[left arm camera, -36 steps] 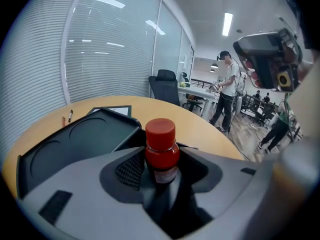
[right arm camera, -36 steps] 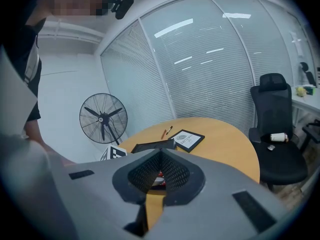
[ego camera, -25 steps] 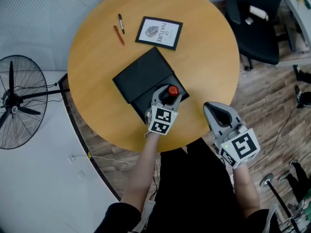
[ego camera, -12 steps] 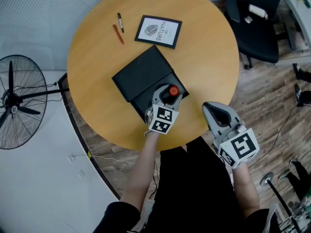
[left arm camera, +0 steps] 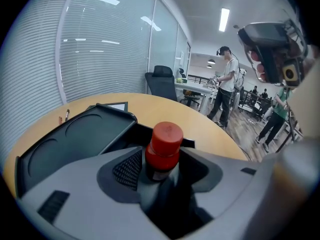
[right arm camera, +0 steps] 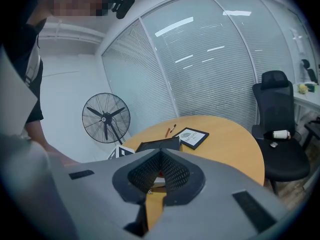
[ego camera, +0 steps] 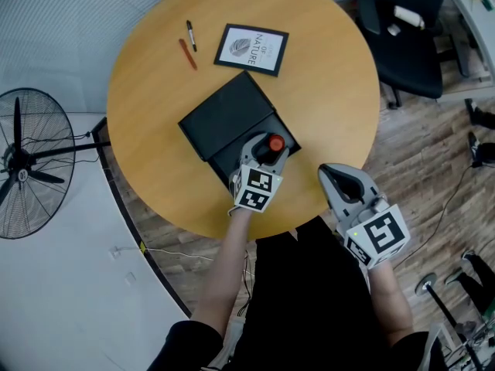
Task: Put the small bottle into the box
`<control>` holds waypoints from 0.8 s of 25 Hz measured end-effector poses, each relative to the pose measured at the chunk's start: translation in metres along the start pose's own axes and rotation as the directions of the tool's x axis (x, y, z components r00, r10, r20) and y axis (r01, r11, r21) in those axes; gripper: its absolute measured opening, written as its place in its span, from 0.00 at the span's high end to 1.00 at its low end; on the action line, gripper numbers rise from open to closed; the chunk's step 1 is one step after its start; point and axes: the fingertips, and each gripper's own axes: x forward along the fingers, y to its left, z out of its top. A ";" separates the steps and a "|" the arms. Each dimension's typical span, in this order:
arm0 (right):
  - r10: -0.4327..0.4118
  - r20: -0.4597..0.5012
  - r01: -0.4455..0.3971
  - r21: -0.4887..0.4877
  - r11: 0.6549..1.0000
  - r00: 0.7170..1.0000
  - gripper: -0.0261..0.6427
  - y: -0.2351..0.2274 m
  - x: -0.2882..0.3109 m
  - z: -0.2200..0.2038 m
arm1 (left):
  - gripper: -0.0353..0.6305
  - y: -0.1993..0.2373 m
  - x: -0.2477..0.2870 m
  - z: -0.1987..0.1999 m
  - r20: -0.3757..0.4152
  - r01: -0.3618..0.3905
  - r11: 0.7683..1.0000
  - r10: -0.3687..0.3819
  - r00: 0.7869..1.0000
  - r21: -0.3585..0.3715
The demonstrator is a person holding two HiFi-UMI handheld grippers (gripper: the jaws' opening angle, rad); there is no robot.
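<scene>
We see the small bottle [ego camera: 274, 143], with its red cap up, gripped upright in the left claw [ego camera: 267, 146], whose two jaws press against its dark body from either side just below the cap. In the left gripper view the small bottle [left arm camera: 164, 146] stands in the left claw [left arm camera: 162, 165] right over the open lower half of the black box [left arm camera: 75, 134]. We cannot tell whether its base touches the bottom of the compartment. The box [ego camera: 228, 118] lies open near the middle of the round wooden worktop [ego camera: 332, 91], its lid folded flat toward the far side.

The right claw [ego camera: 339, 176] hangs over the near edge of the worktop, apart from the box. In its own view the right claw [right arm camera: 159, 155] has its jaws brought together with nothing between them.

Beyond the box lie a framed print [ego camera: 252, 50], a black marker [ego camera: 191, 36] and a red pen [ego camera: 189, 55]. A floor fan [ego camera: 31, 161] stands to the left, an office chair [ego camera: 410, 45] to the right.
</scene>
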 end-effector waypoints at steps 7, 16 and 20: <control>-0.021 0.019 0.022 -0.012 1.000 1.000 0.95 0.008 -0.006 0.005 | 0.64 0.000 -0.012 0.006 0.013 0.015 1.000 -0.016 1.000 0.018; -0.077 0.079 0.078 -0.010 0.997 0.994 0.95 0.030 -0.022 0.014 | 0.64 -0.006 -0.048 0.010 0.051 0.030 0.999 -0.032 0.998 0.038; -0.114 0.116 0.116 -0.011 0.993 0.987 0.95 0.043 -0.030 0.022 | 0.64 -0.009 -0.078 0.021 0.095 0.042 0.999 -0.044 0.995 0.023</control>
